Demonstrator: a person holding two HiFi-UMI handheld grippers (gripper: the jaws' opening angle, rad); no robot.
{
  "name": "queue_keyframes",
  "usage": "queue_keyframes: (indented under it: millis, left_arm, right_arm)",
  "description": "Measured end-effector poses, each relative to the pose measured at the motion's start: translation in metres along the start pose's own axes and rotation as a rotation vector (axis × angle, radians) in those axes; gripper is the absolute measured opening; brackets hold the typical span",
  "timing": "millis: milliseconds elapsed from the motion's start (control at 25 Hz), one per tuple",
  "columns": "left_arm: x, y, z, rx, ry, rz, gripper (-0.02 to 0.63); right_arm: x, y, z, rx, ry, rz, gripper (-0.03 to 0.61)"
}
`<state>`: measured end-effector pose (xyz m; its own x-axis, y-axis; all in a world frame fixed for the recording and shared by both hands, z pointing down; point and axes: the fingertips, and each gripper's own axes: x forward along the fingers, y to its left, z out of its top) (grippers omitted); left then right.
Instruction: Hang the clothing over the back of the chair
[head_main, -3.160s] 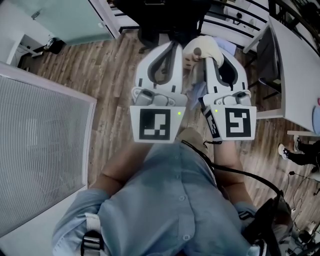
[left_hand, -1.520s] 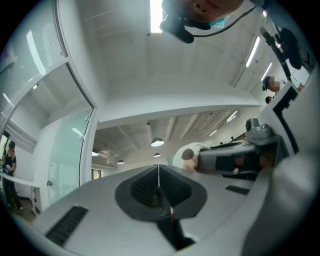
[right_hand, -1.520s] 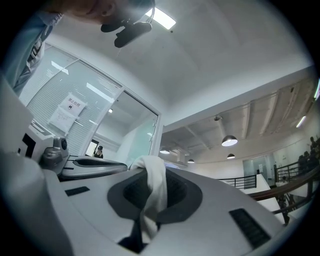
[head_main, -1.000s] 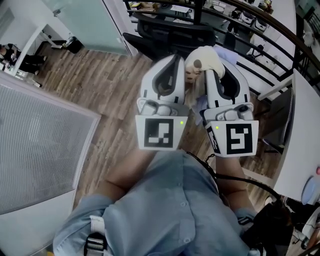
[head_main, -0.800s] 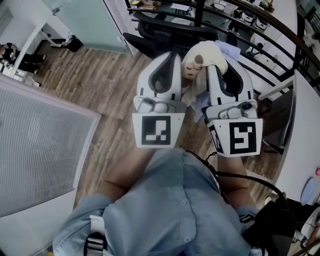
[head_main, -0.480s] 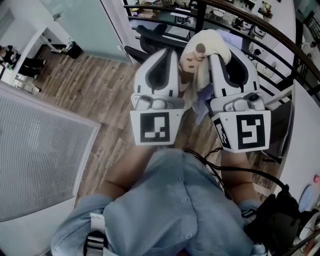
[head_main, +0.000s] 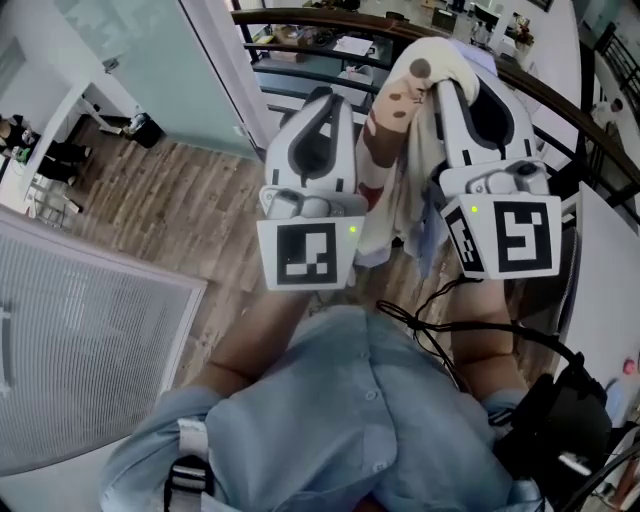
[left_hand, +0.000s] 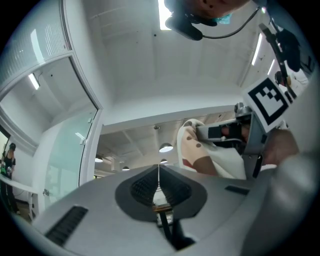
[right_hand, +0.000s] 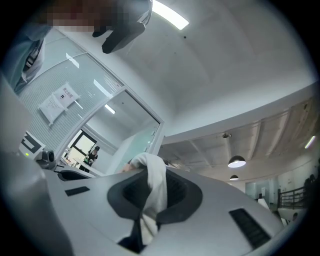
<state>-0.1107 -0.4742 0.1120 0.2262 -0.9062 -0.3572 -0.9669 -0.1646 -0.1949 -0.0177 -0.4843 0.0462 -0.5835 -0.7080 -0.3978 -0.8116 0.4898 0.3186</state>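
Note:
The clothing (head_main: 395, 140) is a cream garment with brown spots and a red patch. It is bunched at the tip of my right gripper (head_main: 445, 85) and hangs down between the two grippers. In the right gripper view, the right gripper (right_hand: 150, 172) is shut on a white fold of the clothing (right_hand: 154, 187). My left gripper (head_main: 322, 95) is held up beside it, just left of the cloth. Seen in its own view, the left gripper (left_hand: 159, 167) is shut with no cloth showing above the jaws, and the clothing (left_hand: 200, 155) hangs off to the right. I cannot make out the chair.
A dark curved railing (head_main: 300, 18) runs across the top, with desks beyond it. Wooden floor (head_main: 170, 190) lies below left, beside a glass partition (head_main: 130, 60) and a ribbed white panel (head_main: 80, 340). A white table edge (head_main: 610, 250) is at the right.
Both grippers have risen and moved forward together, carrying the clothing up. More of the cloth now hangs down between them. The dark chair seen at the top earlier has dropped out of sight.

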Motion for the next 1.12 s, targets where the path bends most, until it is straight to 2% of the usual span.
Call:
queue_keyframes:
  millis: [120, 200, 280, 400, 440, 520, 640, 760, 880, 1120]
  left_arm:
    - [0.002, 0.004, 0.007, -0.021, -0.003, -0.016, 0.012]
    - [0.001, 0.006, 0.009, -0.058, -0.004, -0.024, 0.012]
    - [0.001, 0.006, 0.002, -0.081, 0.007, -0.031, 0.012]
    - [0.006, 0.005, -0.015, -0.098, 0.042, -0.05, 0.012]
    - [0.009, 0.005, -0.02, -0.106, 0.049, -0.056, 0.012]
    - [0.013, 0.006, -0.029, -0.121, 0.063, -0.062, 0.012]
    - [0.019, 0.007, -0.039, -0.14, 0.077, -0.069, 0.012]
    - [0.024, 0.007, -0.044, -0.15, 0.082, -0.078, 0.012]
    - [0.027, 0.003, -0.049, -0.15, 0.081, -0.091, 0.012]
    - [0.027, -0.009, -0.052, -0.133, 0.086, -0.109, 0.012]
  right_arm:
    - [0.01, -0.011, 0.005, -0.028, 0.021, -0.026, 0.029]
    - [0.016, -0.018, -0.01, -0.067, 0.079, -0.056, 0.029]
    - [0.023, -0.022, -0.047, -0.094, 0.19, -0.067, 0.029]
    - [0.029, -0.023, -0.112, -0.066, 0.382, -0.014, 0.039]
    - [0.028, -0.025, -0.13, -0.042, 0.428, 0.004, 0.063]
    - [0.025, -0.03, -0.154, 0.009, 0.48, 0.022, 0.171]
    - [0.019, -0.035, -0.174, 0.066, 0.534, 0.047, 0.226]
    - [0.014, -0.041, -0.177, 0.102, 0.534, 0.034, 0.229]
    - [0.007, -0.045, -0.172, 0.099, 0.506, 0.003, 0.229]
    - [-0.003, -0.039, -0.155, 0.098, 0.442, -0.003, 0.225]
